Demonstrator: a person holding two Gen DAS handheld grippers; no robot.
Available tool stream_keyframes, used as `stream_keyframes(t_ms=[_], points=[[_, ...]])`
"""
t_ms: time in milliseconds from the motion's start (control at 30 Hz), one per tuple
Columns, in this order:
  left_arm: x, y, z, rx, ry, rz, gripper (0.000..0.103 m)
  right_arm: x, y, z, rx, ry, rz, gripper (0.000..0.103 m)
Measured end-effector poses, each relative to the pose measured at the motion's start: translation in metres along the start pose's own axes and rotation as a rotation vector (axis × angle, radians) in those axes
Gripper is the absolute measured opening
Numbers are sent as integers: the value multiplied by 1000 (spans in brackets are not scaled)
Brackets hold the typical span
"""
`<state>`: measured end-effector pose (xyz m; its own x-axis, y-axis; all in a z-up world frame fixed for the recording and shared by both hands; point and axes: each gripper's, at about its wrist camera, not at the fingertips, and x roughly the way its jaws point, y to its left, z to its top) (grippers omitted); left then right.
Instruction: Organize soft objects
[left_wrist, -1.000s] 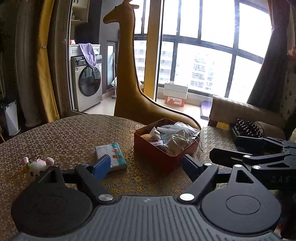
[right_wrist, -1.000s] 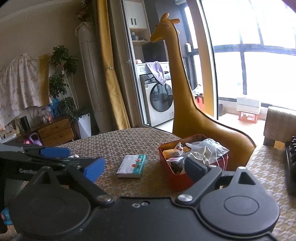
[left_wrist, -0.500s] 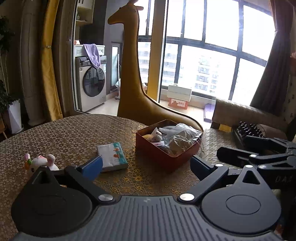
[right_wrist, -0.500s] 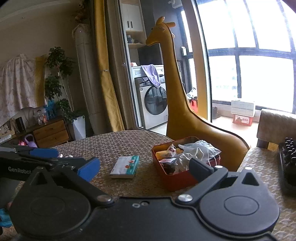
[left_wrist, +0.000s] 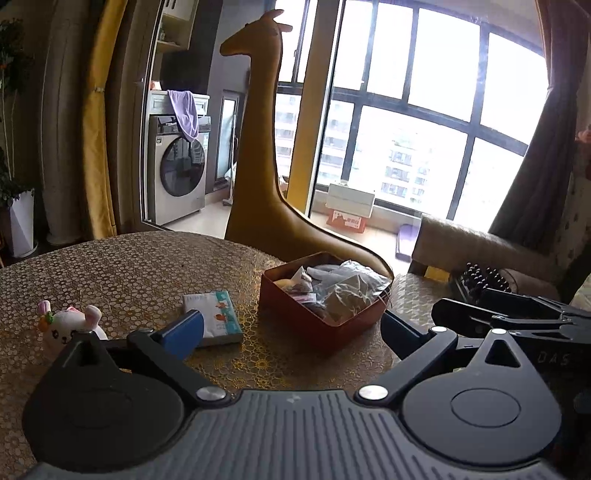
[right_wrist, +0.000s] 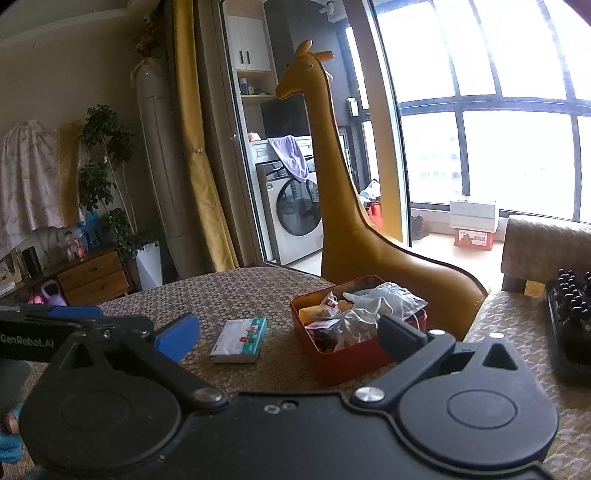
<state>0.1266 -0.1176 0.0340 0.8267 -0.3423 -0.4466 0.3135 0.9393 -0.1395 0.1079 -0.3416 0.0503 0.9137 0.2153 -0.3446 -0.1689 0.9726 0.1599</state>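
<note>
A red tin box (left_wrist: 295, 314) full of bagged items (left_wrist: 347, 284) sits on the round table; it also shows in the right wrist view (right_wrist: 343, 363). A tissue pack (left_wrist: 218, 314) lies left of it, also seen in the right wrist view (right_wrist: 240, 339). A small white plush bunny (left_wrist: 70, 326) sits at the table's left. My left gripper (left_wrist: 291, 332) is open and empty, above the table before the box. My right gripper (right_wrist: 288, 334) is open and empty, level with the box. The right gripper shows in the left wrist view (left_wrist: 509, 317).
A tall yellow giraffe figure (left_wrist: 266, 177) stands behind the table. A black studded object (right_wrist: 570, 314) lies on a cushion at the right. The patterned tablecloth (left_wrist: 129, 266) covers the table. A washing machine (left_wrist: 177, 170) and large windows are far behind.
Both grippers have risen and drawn back slightly from the box; the left gripper's jaws have opened a little wider. Nothing on the table moved.
</note>
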Motion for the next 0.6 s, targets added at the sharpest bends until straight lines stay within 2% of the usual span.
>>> stream_keyframes(t_ms=[600], points=[[-5,-9,-1,45,-10,21,103,-3,1,1,8,-3,6,103]])
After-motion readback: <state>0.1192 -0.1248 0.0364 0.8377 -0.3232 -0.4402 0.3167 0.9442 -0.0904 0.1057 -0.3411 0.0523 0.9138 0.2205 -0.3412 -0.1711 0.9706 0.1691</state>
